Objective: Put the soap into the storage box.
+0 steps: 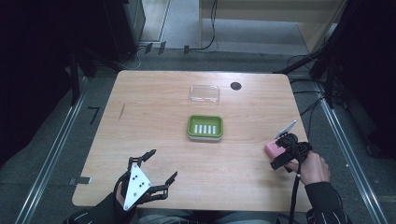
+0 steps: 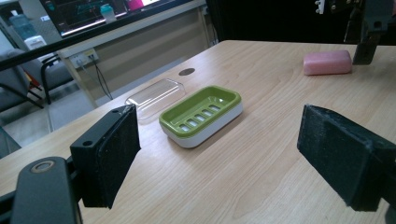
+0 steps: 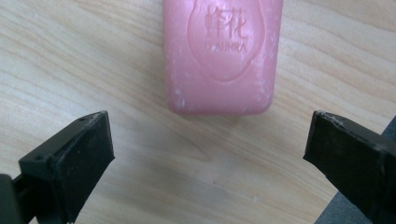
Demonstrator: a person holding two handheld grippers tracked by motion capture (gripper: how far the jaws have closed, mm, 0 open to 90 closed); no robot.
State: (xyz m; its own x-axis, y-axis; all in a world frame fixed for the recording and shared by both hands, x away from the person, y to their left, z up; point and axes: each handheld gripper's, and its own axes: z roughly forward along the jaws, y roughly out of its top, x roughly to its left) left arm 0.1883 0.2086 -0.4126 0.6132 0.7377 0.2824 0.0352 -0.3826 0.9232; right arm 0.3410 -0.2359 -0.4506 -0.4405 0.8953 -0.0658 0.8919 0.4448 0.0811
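A pink rectangular soap bar [image 3: 223, 56] lies flat on the wooden bench [image 1: 159, 140], well right of the green plastic soap dish [image 1: 205, 126]. The right tool [image 3: 208, 154] hovers just above the bar, released; the left tool [image 1: 161, 166] is also released.

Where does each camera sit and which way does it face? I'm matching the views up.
High view: above the person's side, looking forward and down on the table; forearms, left gripper, right gripper.
Left gripper view: low, facing across the soap dish and clear lid; own fingers show.
Right gripper view: straight down on the pink soap.
All share the soap.
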